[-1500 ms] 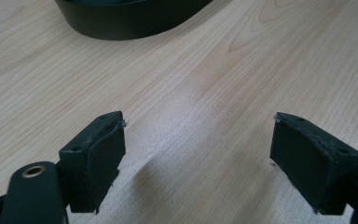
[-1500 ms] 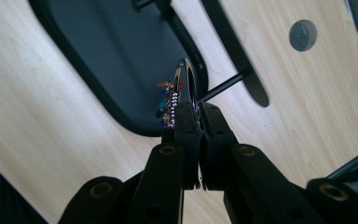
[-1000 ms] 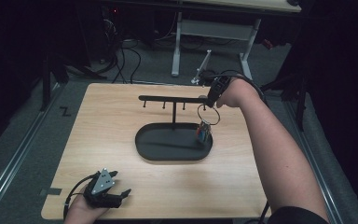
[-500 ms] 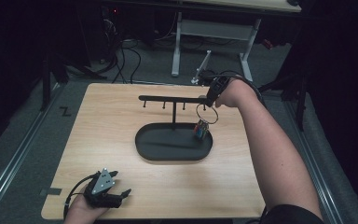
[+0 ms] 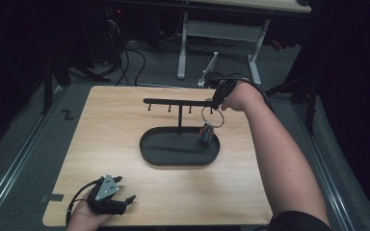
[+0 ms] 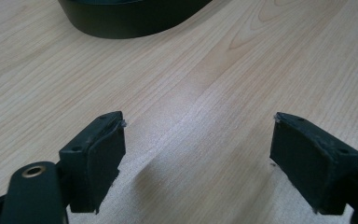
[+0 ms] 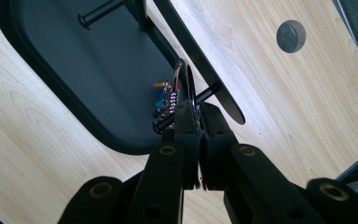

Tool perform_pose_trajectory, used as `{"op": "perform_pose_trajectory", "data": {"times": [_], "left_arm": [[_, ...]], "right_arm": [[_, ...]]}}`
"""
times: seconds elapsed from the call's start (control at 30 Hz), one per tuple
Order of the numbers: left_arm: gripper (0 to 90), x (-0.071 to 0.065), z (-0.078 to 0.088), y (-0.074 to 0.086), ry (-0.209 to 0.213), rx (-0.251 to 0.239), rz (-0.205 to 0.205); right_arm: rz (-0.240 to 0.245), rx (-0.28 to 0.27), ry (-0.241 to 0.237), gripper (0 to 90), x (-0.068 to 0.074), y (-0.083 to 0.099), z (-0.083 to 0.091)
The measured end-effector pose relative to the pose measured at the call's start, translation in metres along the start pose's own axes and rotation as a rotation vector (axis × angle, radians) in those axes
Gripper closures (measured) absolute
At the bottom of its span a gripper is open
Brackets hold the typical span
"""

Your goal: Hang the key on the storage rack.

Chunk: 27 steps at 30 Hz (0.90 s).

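High view: wooden table (image 5: 125,134) w/ a black oval tray (image 5: 154,147) at centre; a post rises from it to a horizontal bar (image 5: 173,101) w/ short pegs underneath. Right gripper (image 5: 217,99) is up at the bar's right end, jaws clenched on a metal key ring (image 5: 212,117). The ring hangs below the bar end, and a small multicoloured tag bunch (image 5: 206,133) dangles from it just over the tray's right end. Can't tell if the ring is actually on a peg or just beside one.

Right gripper view: jaws pressed together on the ring (image 7: 186,86), looking down at the tray (image 7: 88,70); a peg (image 7: 186,109) of the bar runs right next to the ring, coloured tags (image 7: 165,100) behind it.

Left gripper (image 5: 110,195) sits at the table's near-left corner in the person's hand, well apart from the tray. Left gripper view: jaws spread wide, nothing between them, bare wood (image 6: 200,93) beneath, tray edge (image 6: 130,18) at top.
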<state>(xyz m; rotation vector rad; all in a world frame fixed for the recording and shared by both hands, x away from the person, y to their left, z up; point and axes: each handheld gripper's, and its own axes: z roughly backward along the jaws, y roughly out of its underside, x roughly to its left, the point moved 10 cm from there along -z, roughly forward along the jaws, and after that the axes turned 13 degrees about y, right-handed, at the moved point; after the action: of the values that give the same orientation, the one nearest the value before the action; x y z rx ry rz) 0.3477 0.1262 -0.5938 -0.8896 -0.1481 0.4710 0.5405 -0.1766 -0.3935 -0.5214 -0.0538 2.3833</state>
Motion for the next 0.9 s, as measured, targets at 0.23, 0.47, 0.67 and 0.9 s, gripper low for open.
{"op": "perform_pose_trajectory", "data": {"times": [0.23, 0.47, 0.67, 0.9], "left_arm": [[18.4, 0.001, 0.0, 0.0, -0.001, 0.001, 0.001], [18.4, 0.0, 0.0, 0.0, -0.001, 0.0, -0.002], [18.5, -0.001, 0.0, -0.001, 0.0, 0.0, -0.007], [18.5, -0.004, -0.003, -0.002, 0.01, 0.006, -0.015]], "right_arm": [[-0.006, -0.002, -0.001, 86.8, 0.001, -0.004, -0.002], [-0.03, -0.045, 0.017, 81.6, 0.001, -0.008, 0.009], [-0.06, -0.083, 0.036, 71.5, 0.001, -0.005, 0.015], [-0.104, -0.11, 0.045, 59.1, 0.007, 0.006, 0.013]]}}
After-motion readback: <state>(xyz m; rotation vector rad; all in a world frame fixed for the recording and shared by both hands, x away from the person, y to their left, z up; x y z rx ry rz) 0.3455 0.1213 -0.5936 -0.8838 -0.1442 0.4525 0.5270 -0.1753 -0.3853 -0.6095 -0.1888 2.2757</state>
